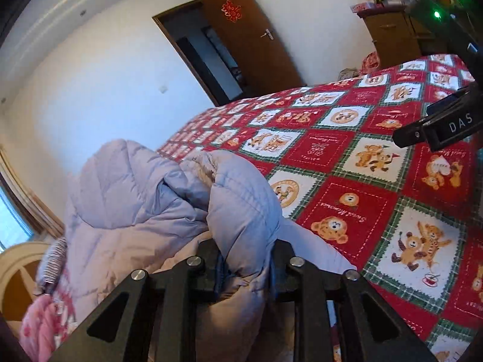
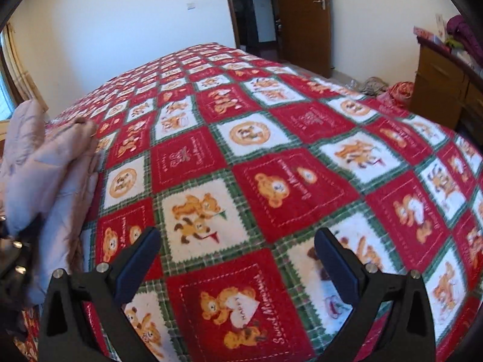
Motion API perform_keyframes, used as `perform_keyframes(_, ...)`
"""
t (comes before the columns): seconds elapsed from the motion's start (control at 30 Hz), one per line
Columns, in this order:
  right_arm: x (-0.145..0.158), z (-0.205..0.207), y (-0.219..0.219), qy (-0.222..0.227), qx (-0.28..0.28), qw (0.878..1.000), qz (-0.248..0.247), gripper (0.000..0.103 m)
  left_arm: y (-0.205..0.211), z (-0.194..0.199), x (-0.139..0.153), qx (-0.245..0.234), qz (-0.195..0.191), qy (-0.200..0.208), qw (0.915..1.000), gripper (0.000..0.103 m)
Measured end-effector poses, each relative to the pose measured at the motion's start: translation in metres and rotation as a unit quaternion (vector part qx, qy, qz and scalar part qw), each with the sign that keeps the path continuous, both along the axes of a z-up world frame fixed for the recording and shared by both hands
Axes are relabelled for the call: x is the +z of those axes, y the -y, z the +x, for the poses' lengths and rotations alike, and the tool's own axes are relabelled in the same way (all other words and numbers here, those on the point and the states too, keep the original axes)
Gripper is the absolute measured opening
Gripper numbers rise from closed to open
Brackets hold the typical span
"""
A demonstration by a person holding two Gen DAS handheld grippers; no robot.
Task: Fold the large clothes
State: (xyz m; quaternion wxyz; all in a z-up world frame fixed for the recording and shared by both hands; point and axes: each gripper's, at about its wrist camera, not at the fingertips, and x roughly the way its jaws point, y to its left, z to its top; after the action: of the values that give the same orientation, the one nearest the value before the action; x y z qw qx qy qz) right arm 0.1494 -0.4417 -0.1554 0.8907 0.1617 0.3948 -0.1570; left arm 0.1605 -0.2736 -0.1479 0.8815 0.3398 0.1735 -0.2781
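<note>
A puffy pale lilac-pink padded jacket (image 1: 145,211) lies bunched on the red bear-patterned bedspread (image 1: 362,187). My left gripper (image 1: 246,259) is shut on a thick fold of the jacket, which bulges up between its fingers. In the right wrist view the jacket (image 2: 51,169) sits at the far left with the left gripper (image 2: 15,241) partly visible on it. My right gripper (image 2: 238,241) is open and empty, hovering over the bedspread (image 2: 271,150) to the right of the jacket. It also shows at the right edge of the left wrist view (image 1: 404,138).
A brown door (image 1: 250,42) stands open beyond the bed. A wooden dresser (image 2: 446,87) with clothes on top stands at the right, with bags (image 2: 398,90) on the floor beside it. A pink cloth (image 1: 45,325) lies by the jacket. A window (image 1: 12,220) is at the left.
</note>
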Motion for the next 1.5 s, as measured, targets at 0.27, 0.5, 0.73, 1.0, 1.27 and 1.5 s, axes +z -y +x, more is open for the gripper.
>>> perform_keyframes(0.27, 0.014, 0.011, -0.013, 0.024, 0.019, 0.999, -0.038, 0.103, -0.002, -0.052, 0.067, -0.034, -0.041, 0.059, 0.9968, 0.088)
perform_keyframes(0.5, 0.046, 0.026, -0.019, 0.035, 0.005, 0.998, -0.048, 0.093, -0.081, -0.034, 0.108, 0.053, -0.137, 0.063, 0.9872, 0.092)
perform_keyframes(0.73, 0.128, 0.093, -0.112, 0.087, 0.123, 0.988, -0.038, 0.064, -0.227, 0.107, 0.106, 0.335, -0.233, -0.012, 0.9128, 0.092)
perform_keyframes(1.0, 0.145, 0.201, -0.218, 0.103, 0.204, 0.973, 0.012, 0.050, -0.233, 0.184, 0.098, 0.362, -0.288, -0.078, 0.8831, 0.092)
perform_keyframes(1.27, 0.050, 0.194, -0.165, 0.020, 0.135, 0.990, 0.034, 0.042, -0.154, 0.199, 0.069, 0.303, -0.236, -0.125, 0.9149, 0.092)
perform_keyframes(1.5, 0.015, 0.176, -0.134, 0.016, 0.102, 0.994, 0.040, 0.042, -0.107, 0.202, 0.037, 0.299, -0.168, -0.114, 0.9325, 0.098)
